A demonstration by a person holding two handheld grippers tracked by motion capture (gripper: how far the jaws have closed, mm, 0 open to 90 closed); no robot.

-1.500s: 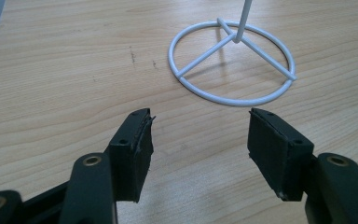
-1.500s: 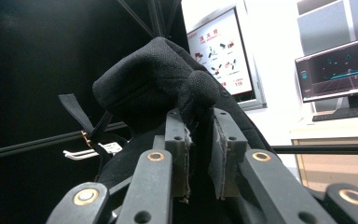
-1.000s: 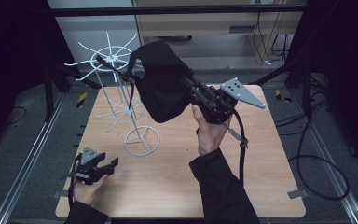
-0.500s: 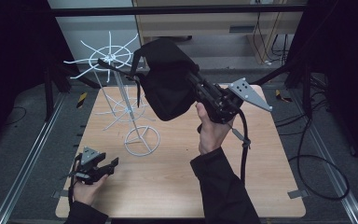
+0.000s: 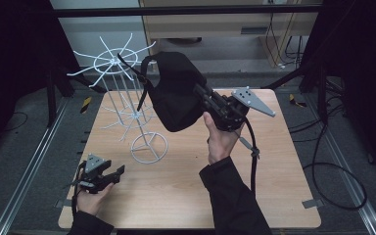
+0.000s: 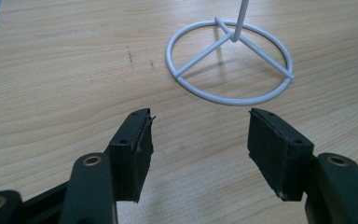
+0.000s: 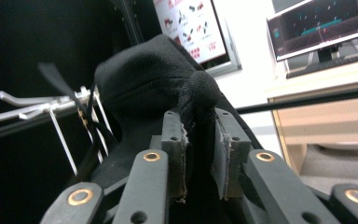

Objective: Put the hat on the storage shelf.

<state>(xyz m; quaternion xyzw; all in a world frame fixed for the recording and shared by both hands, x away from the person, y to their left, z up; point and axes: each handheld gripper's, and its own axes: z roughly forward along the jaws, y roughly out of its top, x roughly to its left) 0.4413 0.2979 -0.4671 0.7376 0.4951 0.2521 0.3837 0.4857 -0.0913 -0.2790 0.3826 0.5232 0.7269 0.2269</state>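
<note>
High view: surface (image 5: 274,196) carries a white wire rack (image 5: 122,98) with spoked arms at top and a ring base. A black bag (image 5: 176,93) hangs in the air beside the rack's top, on its right side, held up off the surface. Its strap (image 5: 144,73) reaches left toward the top spokes and looks touching or hooked on one; cannot tell which. In the right gripper view a dark strap lies against a wire arm.

Right gripper (image 5: 206,98) is the near one: fingers (image 7: 175,140) narrow, pinching a fold of the bag's fabric. The bag lies up and left of that hand, long axis hanging downward.

Left gripper (image 5: 111,172) rests low at the near left corner, well apart from the bag, fingers (image 6: 135,144) wide with nothing between, pointed at the ring base (image 6: 230,65).
</note>
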